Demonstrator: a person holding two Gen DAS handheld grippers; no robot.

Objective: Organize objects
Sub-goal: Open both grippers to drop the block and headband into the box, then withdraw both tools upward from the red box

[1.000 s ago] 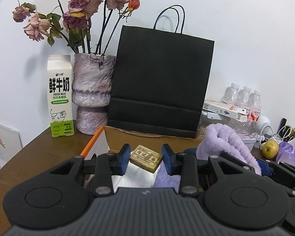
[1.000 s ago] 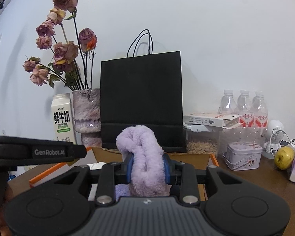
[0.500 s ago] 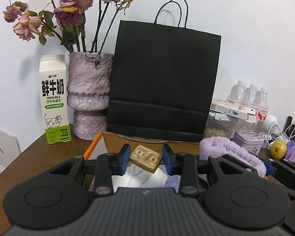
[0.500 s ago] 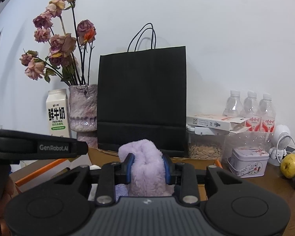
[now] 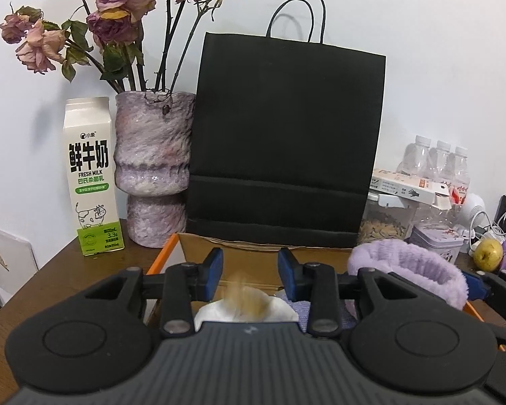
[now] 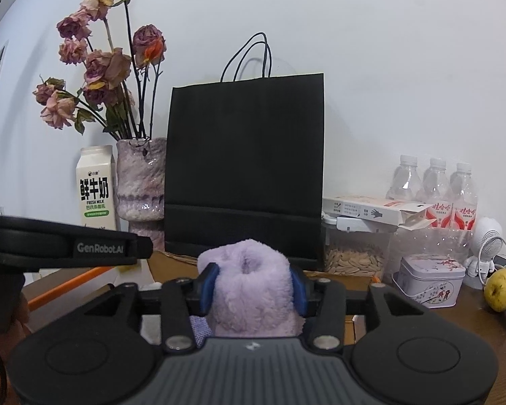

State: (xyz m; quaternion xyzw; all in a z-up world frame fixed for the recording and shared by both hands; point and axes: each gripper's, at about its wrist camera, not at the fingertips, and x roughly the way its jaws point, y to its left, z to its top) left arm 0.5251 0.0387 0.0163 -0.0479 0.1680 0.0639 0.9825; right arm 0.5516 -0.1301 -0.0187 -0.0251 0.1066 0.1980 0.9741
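Note:
My left gripper [image 5: 249,266] hangs over an open cardboard box [image 5: 253,256] with an orange rim. Its jaws are opening, and nothing is between the blue pads. A small brown block [image 5: 248,298] shows as a blur below them, above white stuff [image 5: 281,310] in the box. My right gripper [image 6: 253,283] is just to the right, over the same box [image 6: 172,260]. A fluffy purple band [image 6: 249,270] fills the gap between its pads and touches both, while these jaws are opening. The same purple band [image 5: 408,266] shows in the left wrist view.
A black paper bag [image 5: 286,135] stands right behind the box. Left of it are a vase of dried roses [image 5: 151,168] and a milk carton [image 5: 91,175]. On the right stand a seed jar [image 6: 354,256], a small tin [image 6: 428,280], water bottles [image 6: 435,185] and a yellow fruit [image 6: 501,288].
The brown block has left the left pads and is falling toward the box. The right pads have spread and the purple band has widened between them. Both grippers moved slightly toward the bag.

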